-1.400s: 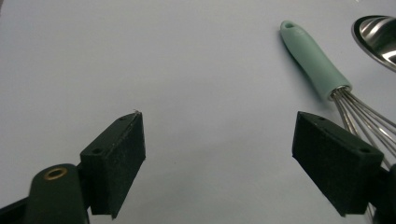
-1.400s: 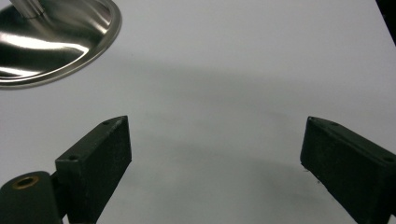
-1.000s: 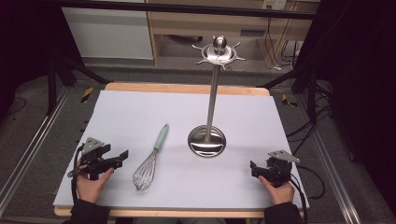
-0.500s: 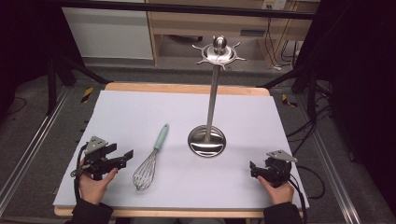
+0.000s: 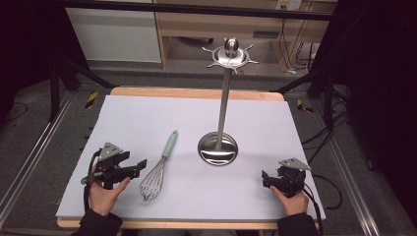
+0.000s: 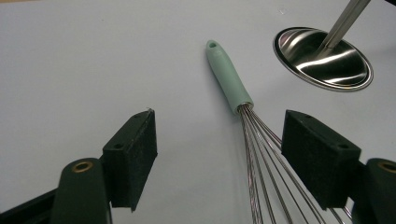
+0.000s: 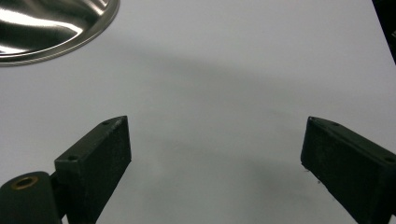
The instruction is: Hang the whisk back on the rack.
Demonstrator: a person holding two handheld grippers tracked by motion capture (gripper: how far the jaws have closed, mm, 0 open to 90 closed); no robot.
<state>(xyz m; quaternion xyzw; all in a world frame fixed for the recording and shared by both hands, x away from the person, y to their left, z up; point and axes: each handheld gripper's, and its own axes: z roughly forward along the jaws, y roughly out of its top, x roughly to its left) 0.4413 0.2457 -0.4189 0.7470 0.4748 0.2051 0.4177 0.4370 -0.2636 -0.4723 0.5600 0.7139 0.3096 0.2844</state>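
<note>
The whisk point(image 5: 156, 169) is lying flat on the white sheet point(image 5: 147, 118) covering the counter, near the front edge and a bit left of centre, with its mint-green handle aimed away toward the back and the wire loops toward the person. The left gripper point(image 5: 139, 165) is held just beside the wires, on their left. Its jaws have just been closing a little but are pretty wide apart, with nothing pressed. In the left gripper view the whisk's wires point(image 6: 266, 158) are seen running down between the two black pads, closer to the right-hand one, with no contact that can be made out.

The right gripper point(image 5: 265, 178) is parked near the front right corner of the sheet, well apart from the whisk, jaws spread wide over bare sheet. The steel stand point(image 5: 218, 147), with its round base and tall pole, is set upright between the two grippers, further back, just right of the whisk handle.
</note>
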